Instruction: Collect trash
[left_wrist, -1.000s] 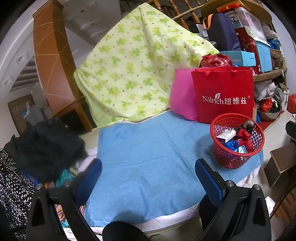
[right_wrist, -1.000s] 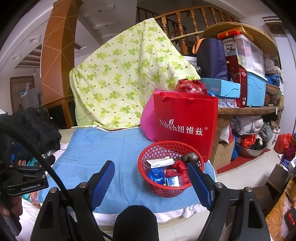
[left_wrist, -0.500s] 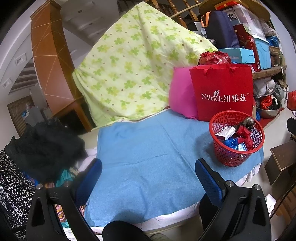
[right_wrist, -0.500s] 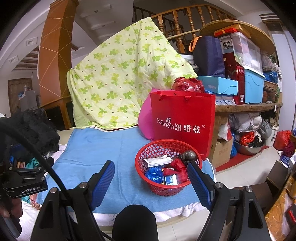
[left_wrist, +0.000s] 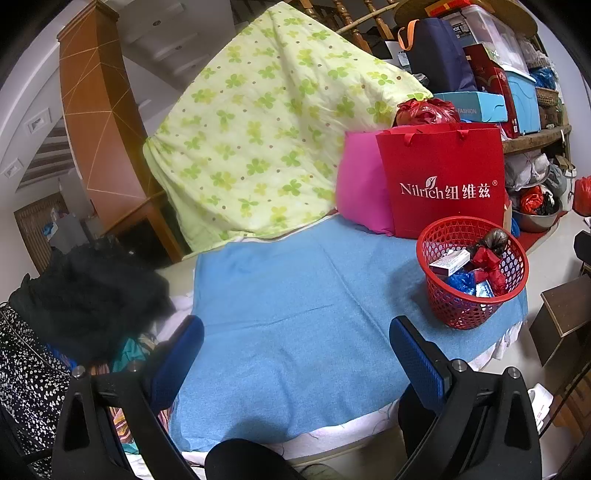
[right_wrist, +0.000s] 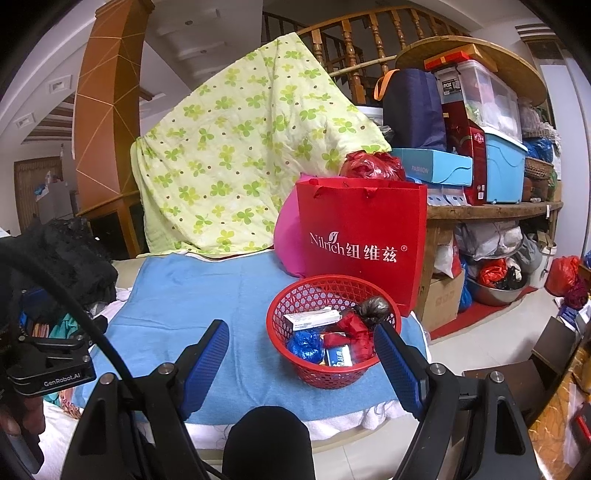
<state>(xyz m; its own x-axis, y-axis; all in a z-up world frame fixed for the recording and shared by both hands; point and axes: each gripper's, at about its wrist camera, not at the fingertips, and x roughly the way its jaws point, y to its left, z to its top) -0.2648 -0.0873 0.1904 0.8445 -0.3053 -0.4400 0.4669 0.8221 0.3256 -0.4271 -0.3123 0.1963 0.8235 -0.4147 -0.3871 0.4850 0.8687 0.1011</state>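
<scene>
Right wrist view: the right gripper (right_wrist: 302, 345) hangs with its blue pads spread wide and nothing between them, the red basket (right_wrist: 314, 291) just ahead on the blue towel (right_wrist: 192, 295), already holding a white box (right_wrist: 312, 319), crumpled red wrappers (right_wrist: 354, 328) and a blue foil scrap (right_wrist: 304, 341). Over on the left wrist view, the left gripper (left_wrist: 295, 349) gapes just as wide and empty above bare towel, basket off to its right. Behind the basket stands a red shopping bag (right_wrist: 364, 240), against a pink cushion (right_wrist: 288, 236).
</scene>
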